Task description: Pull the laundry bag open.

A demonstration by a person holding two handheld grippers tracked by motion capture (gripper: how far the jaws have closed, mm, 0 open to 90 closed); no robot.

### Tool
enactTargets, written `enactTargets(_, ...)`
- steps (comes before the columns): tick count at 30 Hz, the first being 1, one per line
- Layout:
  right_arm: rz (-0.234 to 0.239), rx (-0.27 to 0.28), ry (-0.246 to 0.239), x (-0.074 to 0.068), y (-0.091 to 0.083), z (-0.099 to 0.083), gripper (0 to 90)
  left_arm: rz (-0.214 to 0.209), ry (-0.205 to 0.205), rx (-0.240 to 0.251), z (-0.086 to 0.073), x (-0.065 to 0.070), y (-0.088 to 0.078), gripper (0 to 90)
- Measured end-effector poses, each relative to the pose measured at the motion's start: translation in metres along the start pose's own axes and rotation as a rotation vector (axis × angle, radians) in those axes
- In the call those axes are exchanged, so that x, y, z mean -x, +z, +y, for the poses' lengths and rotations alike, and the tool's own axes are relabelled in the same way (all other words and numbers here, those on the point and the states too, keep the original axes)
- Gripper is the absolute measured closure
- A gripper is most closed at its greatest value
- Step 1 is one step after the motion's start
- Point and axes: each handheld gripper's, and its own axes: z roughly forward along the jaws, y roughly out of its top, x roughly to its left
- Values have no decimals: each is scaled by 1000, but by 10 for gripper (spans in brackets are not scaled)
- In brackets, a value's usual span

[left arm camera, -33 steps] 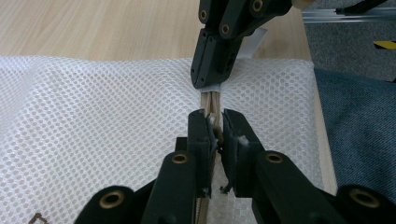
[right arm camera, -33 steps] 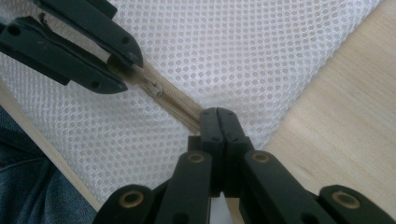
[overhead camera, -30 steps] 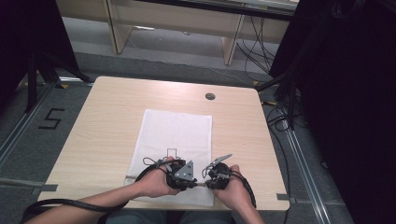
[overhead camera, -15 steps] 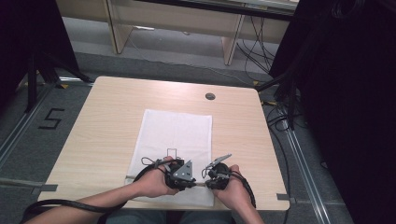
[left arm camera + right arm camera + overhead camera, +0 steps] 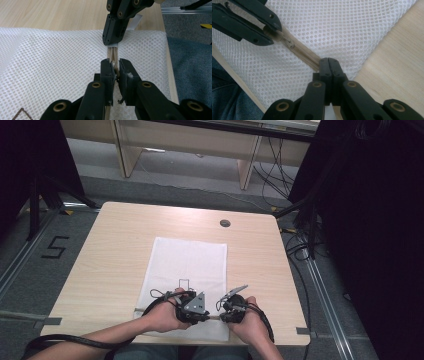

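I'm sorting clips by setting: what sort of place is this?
Probably a lab or recording workspace: a bare wooden table with a cable port, loose cables on the floor, and a taped floor number 5.

White mesh bag (image 5: 187, 270), flat on table (image 5: 115, 250)

From where I stand, the one thing that reads clearly is a black figure "5" (image 5: 54, 248) marked on the grey floor (image 5: 30, 270) left of the table. The white mesh bag (image 5: 187, 265) carries a small dark outline mark (image 5: 184, 283), a sort of open rectangle, but it is too small to read as any letter or brand.
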Motion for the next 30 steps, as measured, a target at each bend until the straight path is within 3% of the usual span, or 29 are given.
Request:
enactTargets(1, 5, -4, 13, -1, 0, 0, 900, -2, -30, 13, 0, 1, 1, 817)
enactTargets(6, -3, 0, -19, 0, 0, 1, 900, -3, -29, 16, -1, 1, 1, 817)
enactTargets(19, -11, -4, -11, -2, 0, 1, 900, -6, -7, 2, -1, -1, 0, 817)
enactTargets(21, -18, -24, 16, -4, -1, 1, 900, -5, -25, 7, -2, -1, -2, 817)
enactTargets(26, -13, -15, 6, -3, 0, 1, 900, -3, -7, 5, -3, -1, -3, 817)
enactTargets(30, -11, -14, 4, -3, 0, 1, 900, -4, -19, 3, -3, 0, -5, 817)
